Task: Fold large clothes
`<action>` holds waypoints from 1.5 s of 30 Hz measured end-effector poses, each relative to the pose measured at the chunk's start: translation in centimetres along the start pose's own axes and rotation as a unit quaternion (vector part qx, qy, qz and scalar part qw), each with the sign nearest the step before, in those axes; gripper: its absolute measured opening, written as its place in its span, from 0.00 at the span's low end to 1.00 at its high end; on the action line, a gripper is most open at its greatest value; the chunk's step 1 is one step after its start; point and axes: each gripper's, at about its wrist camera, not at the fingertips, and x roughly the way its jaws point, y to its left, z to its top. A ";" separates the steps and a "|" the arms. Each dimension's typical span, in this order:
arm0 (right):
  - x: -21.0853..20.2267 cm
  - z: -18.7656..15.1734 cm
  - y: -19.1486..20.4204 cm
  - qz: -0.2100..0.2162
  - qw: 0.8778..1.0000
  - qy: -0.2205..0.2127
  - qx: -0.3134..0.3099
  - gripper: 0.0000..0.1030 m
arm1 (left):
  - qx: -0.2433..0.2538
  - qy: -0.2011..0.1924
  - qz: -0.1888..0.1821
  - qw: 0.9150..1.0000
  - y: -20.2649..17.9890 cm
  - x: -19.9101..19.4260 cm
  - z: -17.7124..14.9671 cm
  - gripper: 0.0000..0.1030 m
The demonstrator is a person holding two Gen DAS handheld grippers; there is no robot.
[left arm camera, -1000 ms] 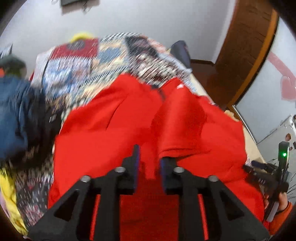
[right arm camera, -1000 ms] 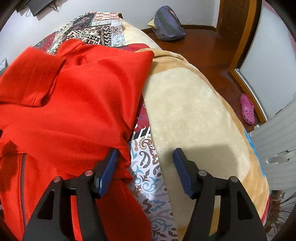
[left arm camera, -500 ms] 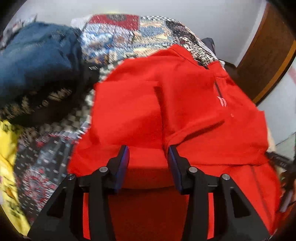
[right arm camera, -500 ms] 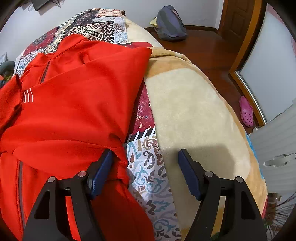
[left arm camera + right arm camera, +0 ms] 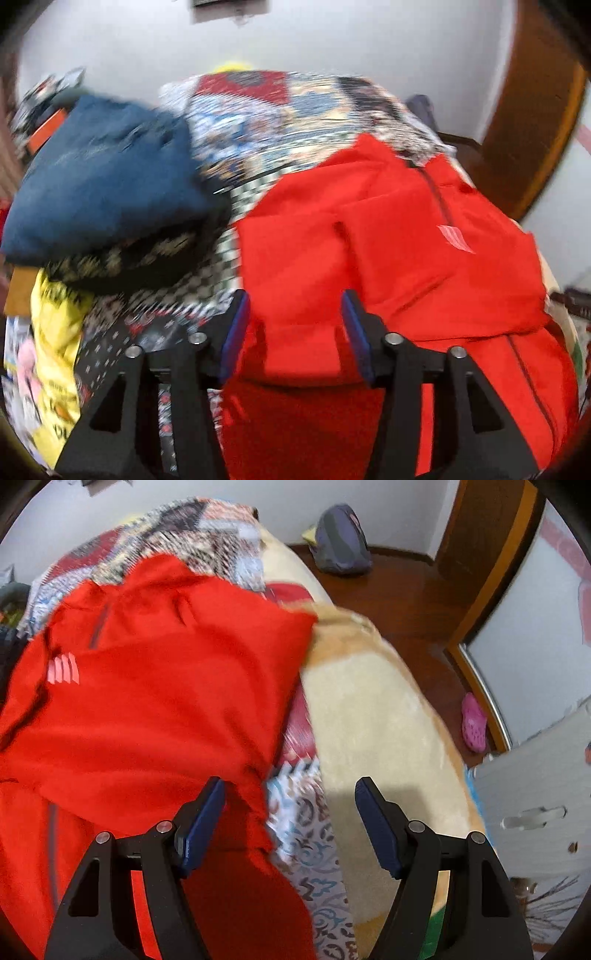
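Observation:
A large red zip jacket (image 5: 388,251) lies spread on the patterned bedspread (image 5: 280,110), one sleeve folded across its front. It also shows in the right wrist view (image 5: 147,709). My left gripper (image 5: 295,328) is open and empty, just above the jacket's left side near a folded edge. My right gripper (image 5: 290,823) is open and empty, over the jacket's right edge where it meets the bedspread (image 5: 306,834).
A folded blue garment (image 5: 103,184) sits on dark patterned cloth at the left, with a yellow cloth (image 5: 55,332) below it. A beige blanket (image 5: 369,709) covers the bed's right side. A grey backpack (image 5: 341,541) and a pink clog (image 5: 472,722) lie on the wooden floor.
My left gripper let go of the red sleeve, opened wider and drew back to the jacket's left side. My right gripper stayed open and shifted slightly.

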 end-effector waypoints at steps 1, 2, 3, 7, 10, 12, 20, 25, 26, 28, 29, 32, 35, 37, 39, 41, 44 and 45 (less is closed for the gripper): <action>-0.5 0.3 0.4 0.005 1.000 -0.008 -0.002 0.67 | 0.018 -0.001 -0.006 1.000 -1.2 0.1 0.3 0.55; -1.1 0.6 0.9 0.011 1.000 -0.017 -0.005 0.67 | 0.037 -0.001 -0.013 0.999 -2.3 0.3 0.5 0.56; -1.7 1.0 1.4 0.019 0.999 -0.027 -0.009 0.67 | 0.056 0.002 -0.017 0.998 -3.3 0.6 0.7 0.57; -2.6 1.6 3.4 0.049 0.998 -0.040 -0.025 0.67 | 0.129 0.018 0.010 0.991 -7.9 2.7 0.7 0.61; -2.0 1.5 4.7 0.058 0.997 -0.037 -0.037 0.67 | 0.163 0.034 0.011 0.986 -9.9 4.5 0.3 0.61; -1.2 1.3 5.4 0.066 0.997 -0.026 -0.044 0.67 | 0.178 0.054 0.006 0.983 -11.0 6.0 0.2 0.61; 2.1 -0.1 7.2 0.068 0.995 0.021 -0.063 0.67 | 0.160 0.080 -0.037 0.983 -11.5 8.9 1.7 0.51; 1.7 -0.1 7.4 0.067 0.996 0.019 -0.063 0.67 | 0.145 0.075 -0.047 0.985 -11.3 8.8 2.5 0.17; 1.6 -0.1 7.3 0.068 0.996 0.018 -0.061 0.68 | 0.142 0.073 -0.049 0.986 -11.2 8.6 2.6 0.10; 1.3 -0.1 7.1 0.070 0.996 0.016 -0.058 0.67 | 0.132 0.059 -0.045 0.988 -10.6 7.8 3.0 0.05; 1.3 0.0 7.2 0.070 0.996 0.015 -0.057 0.67 | 0.124 0.050 -0.047 0.990 -10.2 7.1 3.1 0.04; 0.9 0.0 7.3 0.068 0.996 0.011 -0.057 0.67 | 0.105 0.024 -0.052 0.993 -8.9 4.9 3.7 0.03; 0.4 0.1 7.4 0.068 0.996 0.004 -0.059 0.67 | 0.080 -0.008 -0.053 0.995 -6.9 1.8 4.3 0.02; 0.1 0.4 7.5 0.069 0.996 -0.001 -0.059 0.67 | 0.061 -0.026 -0.051 0.996 -5.3 0.0 4.7 0.02; -0.2 0.6 7.6 0.071 0.996 -0.007 -0.058 0.67 | 0.041 -0.036 -0.049 0.997 -3.8 -1.4 5.1 0.02; -0.5 0.8 7.6 0.073 0.996 -0.013 -0.056 0.67 | 0.015 -0.046 -0.048 0.998 -1.9 -2.8 5.2 0.02; -0.6 1.1 7.7 0.077 0.996 -0.017 -0.052 0.67 | -0.021 -0.059 -0.045 0.997 0.9 -4.4 5.0 0.02; -0.6 1.2 7.8 0.078 0.996 -0.017 -0.051 0.67 | -0.028 -0.059 -0.045 0.997 1.5 -4.5 4.9 0.02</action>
